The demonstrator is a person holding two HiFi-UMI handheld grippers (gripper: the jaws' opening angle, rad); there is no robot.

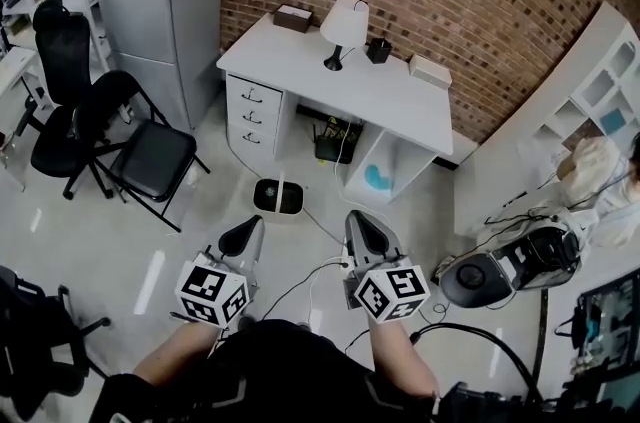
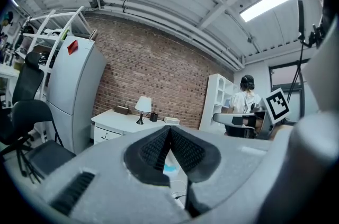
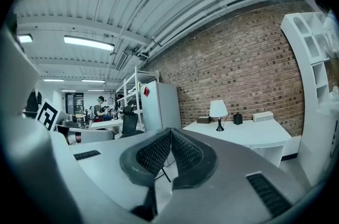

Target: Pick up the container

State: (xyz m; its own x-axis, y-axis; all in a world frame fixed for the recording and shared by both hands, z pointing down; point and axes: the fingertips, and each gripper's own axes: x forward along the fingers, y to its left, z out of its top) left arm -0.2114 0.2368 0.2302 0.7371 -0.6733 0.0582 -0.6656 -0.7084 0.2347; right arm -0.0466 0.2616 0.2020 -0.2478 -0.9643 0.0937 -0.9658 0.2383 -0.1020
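A small black container [image 1: 378, 50] stands on the white desk [image 1: 300, 61] against the brick wall, between a white table lamp [image 1: 343, 29] and a flat white box [image 1: 430, 71]. A brown box [image 1: 293, 17] sits at the desk's far left corner. My left gripper [image 1: 247, 233] and right gripper [image 1: 365, 226] hang side by side over the floor, well short of the desk. Both are shut with nothing between the pads. In the right gripper view the black container [image 3: 238, 119] shows beside the lamp [image 3: 217, 110], far beyond the shut right gripper [image 3: 170, 133]. The left gripper [image 2: 169, 130] points toward the desk [image 2: 122, 119].
A tall grey cabinet [image 1: 165, 1] stands left of the desk, with black chairs [image 1: 150, 161] before it. A round black-and-white device [image 1: 278, 196] and cables lie on the floor under the desk. White shelving [image 1: 600, 81] and gear fill the right side; a person [image 2: 247, 98] stands there.
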